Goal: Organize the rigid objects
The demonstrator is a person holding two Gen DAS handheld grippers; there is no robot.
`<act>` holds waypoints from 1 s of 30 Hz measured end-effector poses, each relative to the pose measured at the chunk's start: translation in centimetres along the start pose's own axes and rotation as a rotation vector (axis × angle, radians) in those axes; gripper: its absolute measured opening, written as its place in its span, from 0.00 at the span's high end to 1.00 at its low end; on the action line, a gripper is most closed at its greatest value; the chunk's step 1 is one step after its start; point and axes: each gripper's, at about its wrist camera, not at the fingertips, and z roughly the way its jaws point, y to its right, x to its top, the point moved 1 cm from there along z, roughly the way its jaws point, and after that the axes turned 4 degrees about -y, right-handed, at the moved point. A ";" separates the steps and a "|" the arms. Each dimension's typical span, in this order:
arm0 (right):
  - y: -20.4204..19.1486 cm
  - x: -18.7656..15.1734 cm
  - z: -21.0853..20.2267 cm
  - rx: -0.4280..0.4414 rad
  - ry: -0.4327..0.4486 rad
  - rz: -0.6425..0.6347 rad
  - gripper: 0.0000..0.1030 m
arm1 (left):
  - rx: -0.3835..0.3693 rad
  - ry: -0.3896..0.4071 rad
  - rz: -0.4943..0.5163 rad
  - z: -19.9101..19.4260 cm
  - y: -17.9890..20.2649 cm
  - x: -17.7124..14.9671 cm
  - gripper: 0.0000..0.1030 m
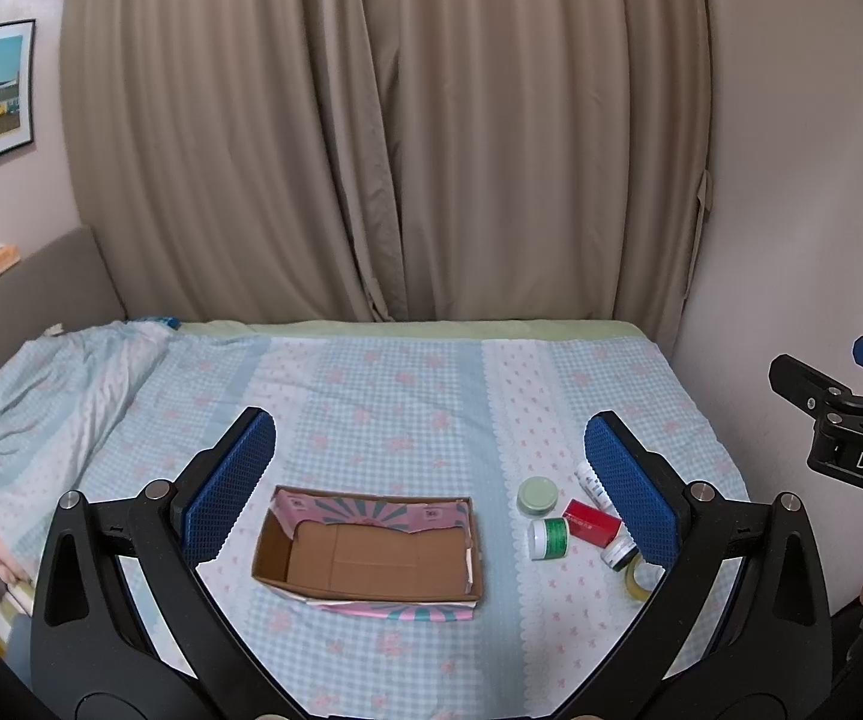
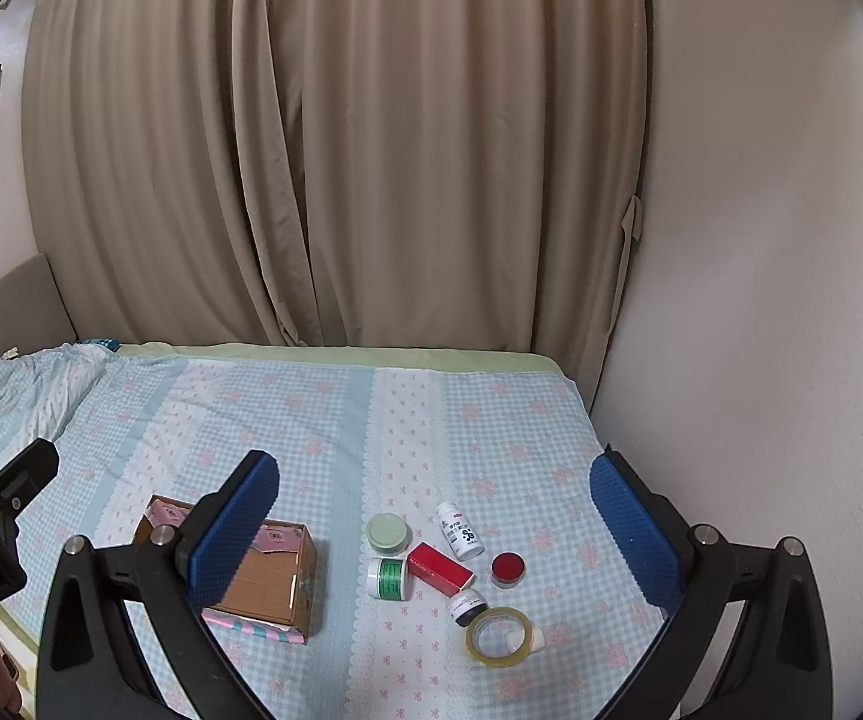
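Note:
An open, empty cardboard box lies on the bed; it also shows in the right wrist view. Right of it lie a pale green lid jar, a white jar with green label, a red box, a white bottle, a red-lidded jar, a small dark-labelled bottle and a tape roll. My left gripper is open and empty above the box. My right gripper is open and empty above the cluster, and it also shows in the left wrist view.
The bed has a blue checked cover with a bunched quilt at the left. Beige curtains hang behind. A wall borders the bed on the right. A headboard stands at the left.

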 end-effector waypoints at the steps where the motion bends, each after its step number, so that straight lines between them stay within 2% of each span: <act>1: 0.0 0.0 0.0 -0.001 0.001 0.000 0.00 | -0.002 0.000 -0.001 0.1 0.0 0.0 0.01; 30: -0.2 -0.3 -0.1 0.000 -0.002 0.010 0.00 | -0.011 -0.001 -0.012 0.6 -0.3 0.0 0.01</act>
